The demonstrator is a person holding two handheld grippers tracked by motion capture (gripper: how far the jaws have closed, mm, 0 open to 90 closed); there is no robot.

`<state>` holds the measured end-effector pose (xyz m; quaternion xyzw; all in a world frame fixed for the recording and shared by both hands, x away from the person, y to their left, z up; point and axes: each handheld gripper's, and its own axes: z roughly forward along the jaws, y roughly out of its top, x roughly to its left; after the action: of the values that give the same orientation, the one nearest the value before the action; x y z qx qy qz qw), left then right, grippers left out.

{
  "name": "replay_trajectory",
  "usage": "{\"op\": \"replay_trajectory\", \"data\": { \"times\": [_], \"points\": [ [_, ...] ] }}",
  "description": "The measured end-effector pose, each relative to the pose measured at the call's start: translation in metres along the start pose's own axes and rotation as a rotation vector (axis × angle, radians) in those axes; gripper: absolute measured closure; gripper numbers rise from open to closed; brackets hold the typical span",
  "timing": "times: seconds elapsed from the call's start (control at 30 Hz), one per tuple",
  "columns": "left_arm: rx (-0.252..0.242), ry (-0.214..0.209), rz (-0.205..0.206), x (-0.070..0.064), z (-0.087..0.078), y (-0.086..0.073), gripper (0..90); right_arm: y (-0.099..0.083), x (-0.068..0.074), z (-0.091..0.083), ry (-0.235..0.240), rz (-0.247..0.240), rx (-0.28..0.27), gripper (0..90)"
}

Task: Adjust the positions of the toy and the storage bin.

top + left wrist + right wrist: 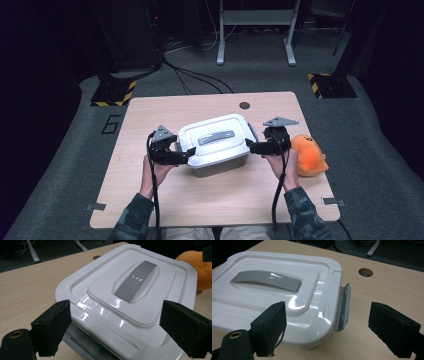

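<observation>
My own forearms are coming in at the bottom of the high view, each hand carrying a gripper toward one end of the box (216,145), and I am lining them up that way because the box fastens at its short ends. It is sitting near the middle of the table (165,107), turned a little off square, so I am angling both tools to match.

The left gripper (186,156) is hovering at the near left end of the lid (130,295), its jaws standing wide open on either side of the rim; one pad (53,327) is just beside the corner, though I cannot tell if it is touching. Below that rim a grey latch (85,341) is lying against the wall.

The right gripper (251,146) is waiting at the opposite end, jaws also wide apart and holding nothing. There the grey clip (344,306) is sticking out from the box, which I judge to be unfastened.

The box itself is looking glossy and white, with rounded corners, a stepped raised panel on top and a flat grey handle (267,280) set in a shallow hollow. The body under the lid is looking paler and cloudy.

Farther out, an orange plush toy (307,155) is resting on the table just beside my right hand (278,167).
</observation>
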<state>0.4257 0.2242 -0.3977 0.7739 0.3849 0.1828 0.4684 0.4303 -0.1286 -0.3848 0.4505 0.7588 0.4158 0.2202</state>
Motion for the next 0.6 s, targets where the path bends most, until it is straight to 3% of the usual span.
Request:
{"op": "replay_trajectory", "data": {
  "times": [0.07, 0.1, 0.17, 0.2, 0.27, 0.3, 0.37, 0.47, 0.6],
  "points": [
    [-0.004, -0.007, 0.022, 0.002, 0.002, 0.006, 8.6, -0.012, 0.002, -0.007, -0.008, -0.003, -0.012, 12.0],
    [-0.001, -0.023, 0.045, 0.003, 0.006, 0.012, 8.5, -0.026, 0.004, -0.013, -0.005, 0.009, -0.017, 10.6],
    [0.005, -0.029, 0.059, 0.004, 0.008, 0.015, 8.2, -0.031, 0.005, -0.014, -0.005, 0.010, -0.018, 10.6],
    [0.016, -0.039, 0.088, 0.004, 0.011, 0.021, 8.2, -0.045, 0.009, -0.016, -0.007, -0.002, -0.007, 8.7],
    [0.019, -0.047, 0.095, 0.004, 0.013, 0.024, 8.2, -0.052, 0.010, -0.016, -0.005, -0.004, -0.003, 8.6],
    [0.025, -0.067, 0.101, 0.004, 0.016, 0.029, 7.7, -0.069, 0.013, -0.014, -0.019, -0.019, 0.001, 7.9],
    [0.028, -0.076, 0.106, 0.004, 0.018, 0.032, 7.7, -0.075, 0.013, -0.013, -0.018, -0.017, 0.005, 7.4],
    [0.045, -0.091, 0.127, 0.003, 0.024, 0.038, 7.6, -0.098, 0.012, -0.003, -0.014, 0.000, 0.028, 4.9],
    [0.045, -0.112, 0.135, 0.003, 0.029, 0.041, 8.1, -0.118, 0.013, 0.009, -0.034, -0.024, 0.057, 4.3]
  ]
}}
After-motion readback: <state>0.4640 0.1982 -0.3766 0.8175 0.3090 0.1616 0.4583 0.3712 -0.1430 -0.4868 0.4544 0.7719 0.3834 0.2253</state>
